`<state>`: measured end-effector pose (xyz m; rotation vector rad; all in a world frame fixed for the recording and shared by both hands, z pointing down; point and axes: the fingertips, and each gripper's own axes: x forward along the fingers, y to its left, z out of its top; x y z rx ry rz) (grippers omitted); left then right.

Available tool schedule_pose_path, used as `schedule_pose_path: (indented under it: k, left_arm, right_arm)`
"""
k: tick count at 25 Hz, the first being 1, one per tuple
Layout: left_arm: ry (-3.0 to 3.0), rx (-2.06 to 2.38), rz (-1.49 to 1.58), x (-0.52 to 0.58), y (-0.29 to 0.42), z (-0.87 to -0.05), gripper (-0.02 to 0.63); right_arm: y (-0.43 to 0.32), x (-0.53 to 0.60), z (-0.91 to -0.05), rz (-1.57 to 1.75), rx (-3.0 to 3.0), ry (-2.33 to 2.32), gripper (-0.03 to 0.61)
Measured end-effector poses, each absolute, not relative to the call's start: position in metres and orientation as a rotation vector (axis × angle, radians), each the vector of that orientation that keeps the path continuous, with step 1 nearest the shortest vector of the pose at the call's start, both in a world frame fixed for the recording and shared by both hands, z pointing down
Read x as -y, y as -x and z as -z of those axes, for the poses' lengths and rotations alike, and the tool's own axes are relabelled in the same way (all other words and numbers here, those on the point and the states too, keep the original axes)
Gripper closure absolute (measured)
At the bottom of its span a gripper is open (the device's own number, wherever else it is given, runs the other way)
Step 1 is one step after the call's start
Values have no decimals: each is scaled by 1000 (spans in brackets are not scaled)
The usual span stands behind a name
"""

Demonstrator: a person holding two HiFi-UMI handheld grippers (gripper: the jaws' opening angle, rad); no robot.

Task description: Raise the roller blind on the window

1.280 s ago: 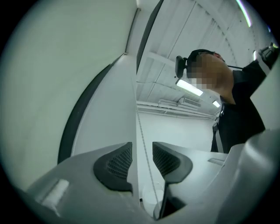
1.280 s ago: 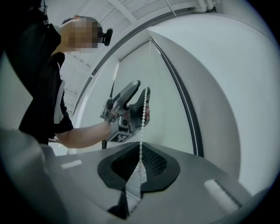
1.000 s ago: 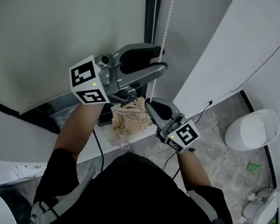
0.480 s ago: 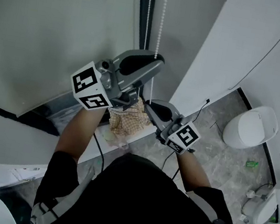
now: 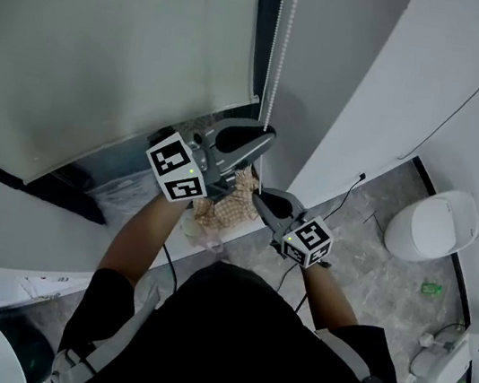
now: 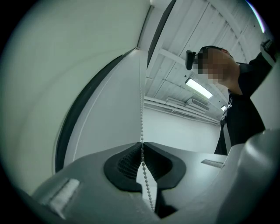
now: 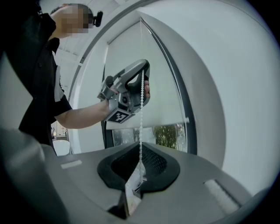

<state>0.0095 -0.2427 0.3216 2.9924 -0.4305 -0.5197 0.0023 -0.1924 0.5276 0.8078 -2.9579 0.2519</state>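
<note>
The pale roller blind [image 5: 109, 46] covers most of the window, and its bottom bar [image 7: 148, 123] hangs a little above the sill. A white bead chain [image 5: 282, 48] hangs beside the dark window frame. My left gripper [image 5: 262, 135] is shut on the chain, which runs up from between its closed pads [image 6: 141, 151]. Just below it, my right gripper [image 5: 261, 201] is shut on the same chain [image 7: 141, 122]. In the right gripper view the chain climbs from the pads straight up to the left gripper [image 7: 127, 92].
A checked cloth [image 5: 223, 206] lies on the sill under the grippers. A white wall panel [image 5: 404, 77] stands close on the right. On the floor to the right are a white rounded bin [image 5: 434, 223] and a thin black cable [image 5: 349, 191].
My left gripper's jaws, wide apart a second ago, have closed on the bead chain. It now sits lower, closer to the right gripper, which keeps its grip.
</note>
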Motion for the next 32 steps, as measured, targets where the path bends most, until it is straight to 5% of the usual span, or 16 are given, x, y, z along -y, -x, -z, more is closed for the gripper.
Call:
schedule_pose_path:
  k: [7,9,20,32]
  left_arm:
    - [-2910,579,496,248,1,-377,597]
    - [-2919,599,478,250,4,-376,597]
    - [-2905,605,499,245,16,-377,597]
    - [-2919,635,485,241,24,-374,597]
  right_arm:
    - [-5,184,-567,-282,2844,-769,555]
    - [-9,187,-537,-243,2922,-791,483]
    - [-1,226,-281,301,3315,-854,468]
    - [32,252,-228,280,3375,-768,486]
